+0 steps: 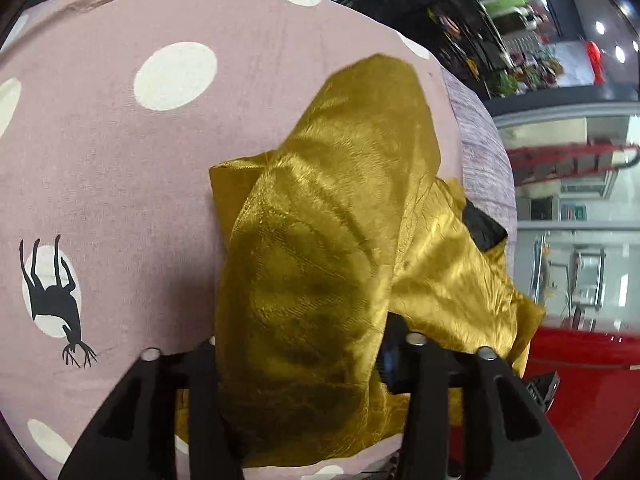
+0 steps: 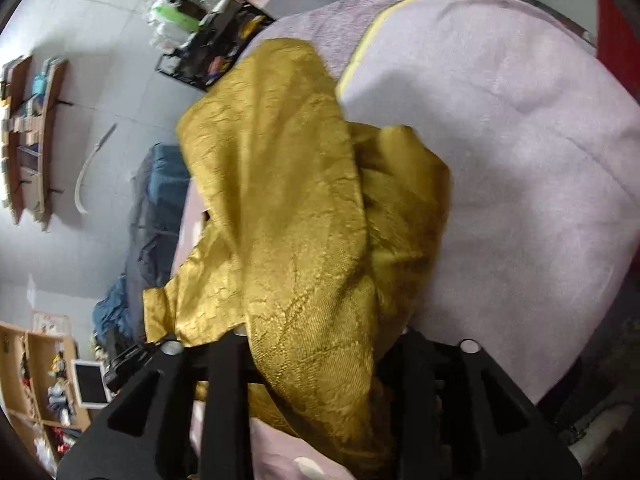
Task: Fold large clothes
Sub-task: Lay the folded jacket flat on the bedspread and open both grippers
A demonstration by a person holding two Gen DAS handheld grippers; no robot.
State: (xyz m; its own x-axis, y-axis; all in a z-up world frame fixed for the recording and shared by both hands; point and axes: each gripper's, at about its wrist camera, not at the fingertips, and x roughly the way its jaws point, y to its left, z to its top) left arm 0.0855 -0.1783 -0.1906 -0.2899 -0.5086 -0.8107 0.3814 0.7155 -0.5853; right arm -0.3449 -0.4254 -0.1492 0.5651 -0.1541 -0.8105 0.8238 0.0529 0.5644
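I see shiny mustard-gold fabric garment [image 1: 320, 240] bunched on pink polka-dot bedsheet [image 1: 120, 140], draped btwn fingers of both grippers. L gripper [image 1: 308, 344] jaws part open, cloth loose btwn. R gripper [image 2: 320, 336] same, pads not pressing.

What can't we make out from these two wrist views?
- Left wrist: yellow garment drapes over the left gripper; pad contact hidden.
- Right wrist: same cloth covers the right gripper; grip unclear.
- Garment type and overall shape: bunched, lower part cut off by both frames' bottom edges.
- Dotted pink sheet: what lies under it is hidden.
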